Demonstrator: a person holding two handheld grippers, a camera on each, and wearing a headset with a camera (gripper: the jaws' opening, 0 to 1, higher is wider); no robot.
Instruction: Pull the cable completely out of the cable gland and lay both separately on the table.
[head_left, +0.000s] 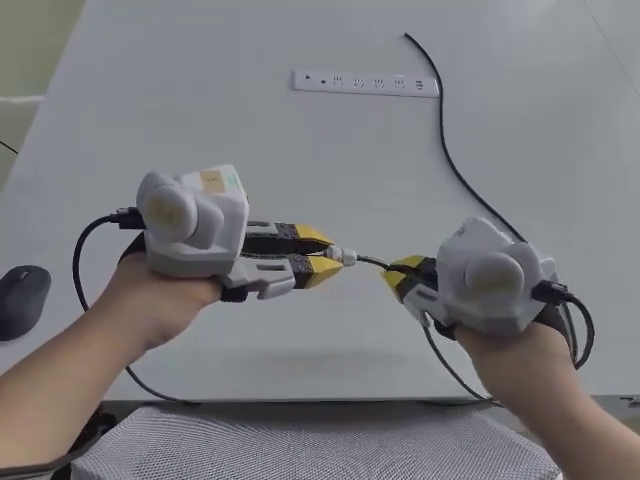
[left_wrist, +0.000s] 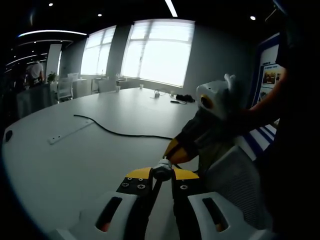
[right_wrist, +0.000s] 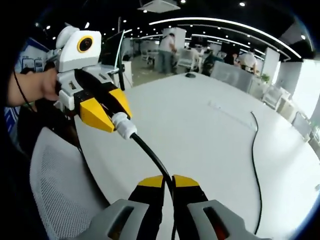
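A white cable gland (head_left: 341, 256) sits between the yellow tips of my left gripper (head_left: 328, 253), which is shut on it above the table's near edge. A short stretch of black cable (head_left: 371, 263) runs from the gland to my right gripper (head_left: 402, 276), shut on the cable. In the left gripper view the gland (left_wrist: 161, 170) is pinched at the tips of the left gripper (left_wrist: 161, 176), with the right gripper (left_wrist: 176, 148) just beyond. In the right gripper view the cable (right_wrist: 150, 152) leads from the right gripper (right_wrist: 168, 181) up to the gland (right_wrist: 123, 125) in the left gripper (right_wrist: 112, 111).
The white table (head_left: 300, 150) carries a white power strip (head_left: 366, 83) at the far side, with a black cord (head_left: 455, 165) curving toward the right. A dark mouse (head_left: 22, 300) lies at the left edge. A mesh chair back (head_left: 310, 445) stands below the grippers.
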